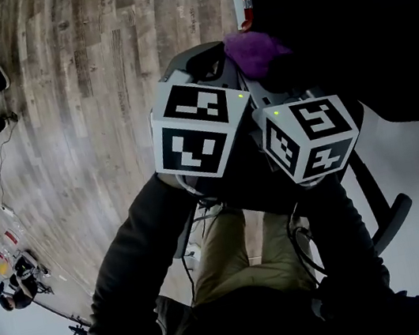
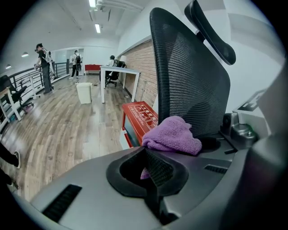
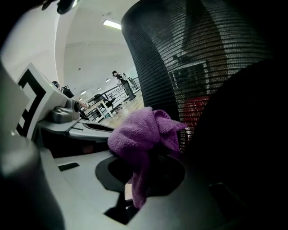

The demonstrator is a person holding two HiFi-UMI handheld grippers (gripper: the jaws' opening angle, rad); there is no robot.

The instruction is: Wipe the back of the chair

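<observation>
The black mesh chair back (image 2: 193, 90) with its headrest (image 2: 211, 31) rises just beyond both grippers; it also fills the right gripper view (image 3: 189, 58) and the head view's upper right (image 1: 344, 18). A purple cloth (image 1: 253, 51) is bunched between the two gripper tips, against the chair's lower back. My left gripper (image 1: 203, 63) is shut (image 2: 148, 173), with a bit of the cloth (image 2: 173, 134) pinched in its jaws. The right gripper (image 1: 275, 83) sits close beside it, jaws closed (image 3: 139, 179) on the cloth (image 3: 139, 134), which hangs down through them.
A red box (image 2: 139, 117) stands on the wooden floor (image 1: 86, 104) just left of the chair. Further off are a white table (image 2: 114, 72), a white bin (image 2: 84, 92) and people standing. A black chair arm (image 1: 391, 219) sticks out at the lower right.
</observation>
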